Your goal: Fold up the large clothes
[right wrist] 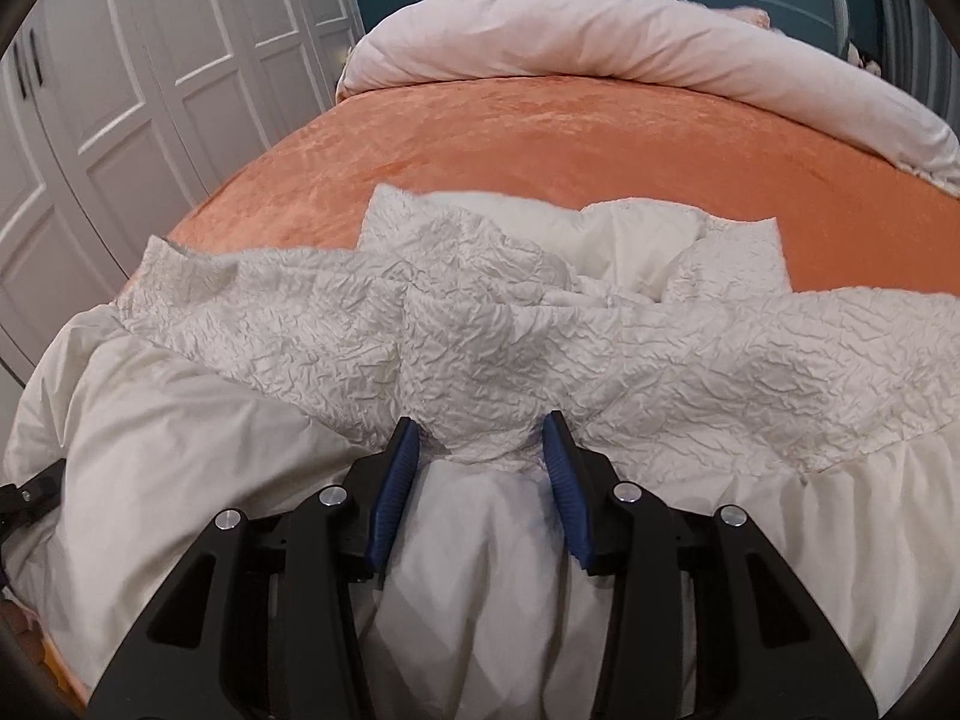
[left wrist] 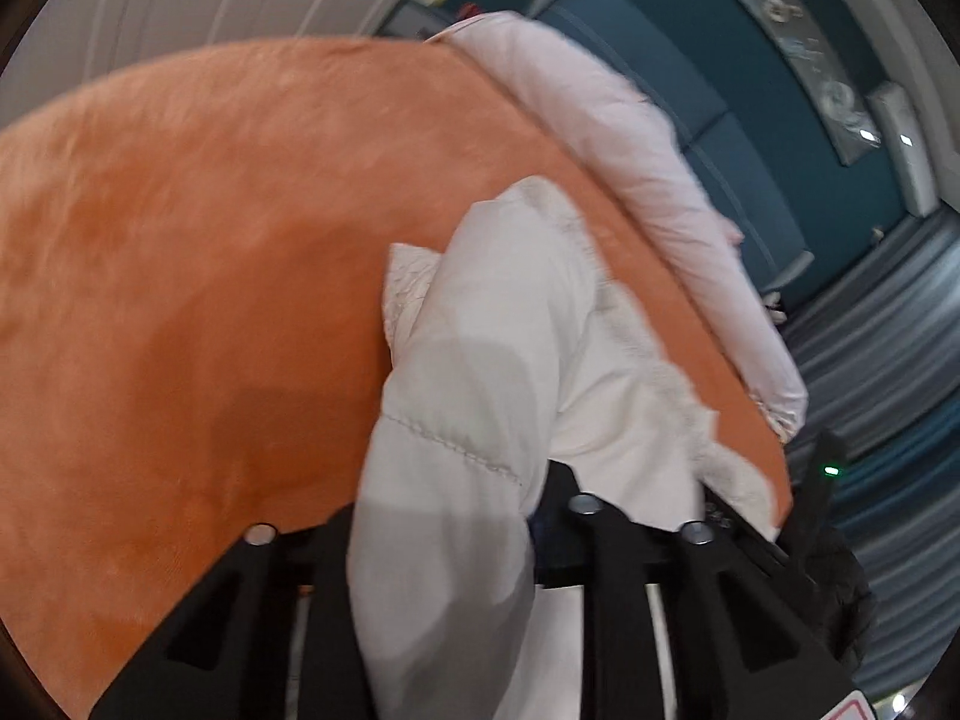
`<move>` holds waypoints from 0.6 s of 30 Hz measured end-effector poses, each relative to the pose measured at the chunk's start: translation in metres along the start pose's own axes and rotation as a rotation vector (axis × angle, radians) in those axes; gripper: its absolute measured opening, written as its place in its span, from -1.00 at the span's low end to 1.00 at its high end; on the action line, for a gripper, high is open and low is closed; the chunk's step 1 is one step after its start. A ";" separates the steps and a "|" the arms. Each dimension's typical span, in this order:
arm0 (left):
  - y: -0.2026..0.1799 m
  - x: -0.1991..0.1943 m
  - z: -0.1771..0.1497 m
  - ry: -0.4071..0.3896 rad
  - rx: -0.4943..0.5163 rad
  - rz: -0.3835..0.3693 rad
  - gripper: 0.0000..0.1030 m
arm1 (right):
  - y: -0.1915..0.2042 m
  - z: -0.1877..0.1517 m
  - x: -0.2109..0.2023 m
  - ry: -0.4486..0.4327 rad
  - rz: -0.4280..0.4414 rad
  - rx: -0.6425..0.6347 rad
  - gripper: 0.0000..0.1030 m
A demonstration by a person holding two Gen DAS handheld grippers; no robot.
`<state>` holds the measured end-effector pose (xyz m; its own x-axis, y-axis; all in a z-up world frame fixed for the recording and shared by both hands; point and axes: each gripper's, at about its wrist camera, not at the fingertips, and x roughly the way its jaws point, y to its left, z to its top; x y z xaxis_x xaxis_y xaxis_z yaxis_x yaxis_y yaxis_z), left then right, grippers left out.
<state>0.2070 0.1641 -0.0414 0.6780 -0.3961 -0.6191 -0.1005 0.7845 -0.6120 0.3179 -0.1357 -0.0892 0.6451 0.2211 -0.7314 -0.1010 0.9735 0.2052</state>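
A large white padded garment with a crinkled outer panel lies across the near part of an orange bed cover. My right gripper has its blue pads on either side of a bunched fold of the garment and is shut on it. In the left wrist view the same white garment hangs as a thick roll from between my left gripper's fingers, which are shut on it, lifted above the orange cover. The left fingertips are hidden by cloth.
A rolled pale pink duvet lies along the far edge of the bed, also in the left wrist view. White wardrobe doors stand to the left. A teal headboard is behind the bed.
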 end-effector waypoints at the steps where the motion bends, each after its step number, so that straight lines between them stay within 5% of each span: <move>1: -0.017 -0.011 0.002 -0.009 0.040 -0.015 -0.72 | -0.004 0.000 -0.011 -0.003 0.013 0.029 -0.21; 4: -0.058 -0.030 0.000 -0.036 0.136 -0.033 -0.75 | -0.022 -0.008 -0.053 -0.033 0.050 0.106 -0.24; 8: -0.124 -0.053 -0.007 -0.077 0.256 -0.066 -0.75 | -0.052 -0.033 -0.080 -0.007 0.058 0.162 -0.61; 18: -0.247 -0.037 -0.049 -0.036 0.495 -0.116 -0.75 | -0.062 -0.065 -0.051 0.033 0.103 0.147 -0.77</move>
<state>0.1713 -0.0389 0.1086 0.6900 -0.4838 -0.5384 0.3280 0.8721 -0.3632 0.2417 -0.2031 -0.1070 0.6111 0.3237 -0.7223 -0.0524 0.9271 0.3711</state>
